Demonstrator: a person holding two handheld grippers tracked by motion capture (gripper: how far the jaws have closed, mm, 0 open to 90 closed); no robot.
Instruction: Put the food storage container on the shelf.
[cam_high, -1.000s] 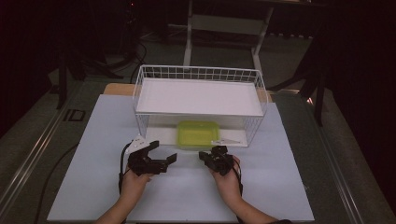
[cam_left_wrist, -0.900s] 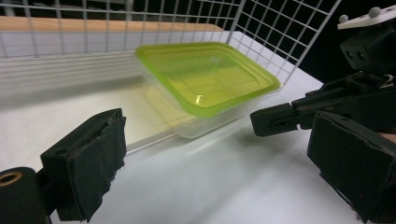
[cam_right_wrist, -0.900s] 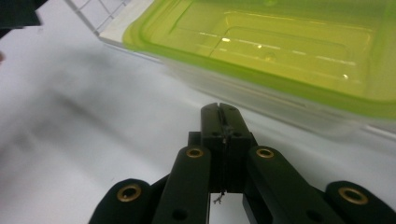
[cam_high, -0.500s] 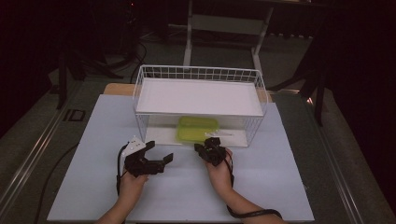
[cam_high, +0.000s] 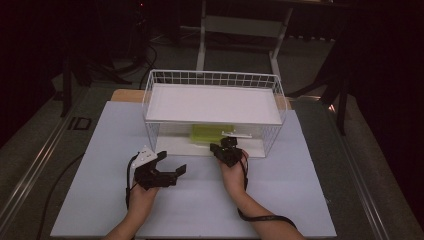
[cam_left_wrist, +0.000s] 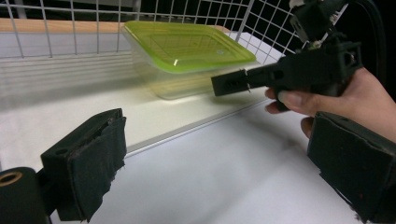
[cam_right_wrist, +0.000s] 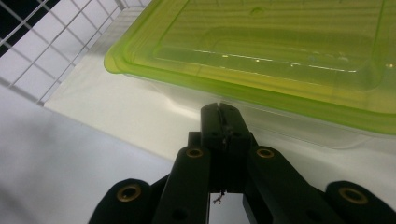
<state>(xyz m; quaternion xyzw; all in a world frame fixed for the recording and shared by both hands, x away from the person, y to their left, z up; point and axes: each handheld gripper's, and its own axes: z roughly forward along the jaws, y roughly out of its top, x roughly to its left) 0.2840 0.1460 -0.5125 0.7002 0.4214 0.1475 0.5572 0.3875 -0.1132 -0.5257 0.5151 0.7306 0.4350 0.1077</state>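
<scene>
While the right gripper (cam_right_wrist: 219, 108) noses in at the lower shelf, its jaws are pressed together with nothing between them, tips just short of the clear wall of the box (cam_right_wrist: 280, 51); closed like that it looks set to prod or hook the box rather than pinch it, though that is a guess. Right hand (cam_high: 234, 172) sits on the table (cam_high: 100, 125) at the mouth of the rack (cam_high: 212, 80), gripper pointing into it.

Box: clear tub with a green lid, lying flat on the bottom shelf (cam_left_wrist: 70, 107) of the white wire rack, under the upper shelf (cam_high: 212, 102), somewhat back from the open front edge; low headroom there probably explains the level, head-on approach.

Left gripper (cam_high: 167, 167) rests out on the table, well apart from the rack, jaws wide and empty; from its own view the two padded jaws frame the box and the right gripper (cam_left_wrist: 280, 77) beyond; likely waiting to take the box once it is drawn forward.

Table covered in pale sheet; dark floor and stand legs behind the rack.
</scene>
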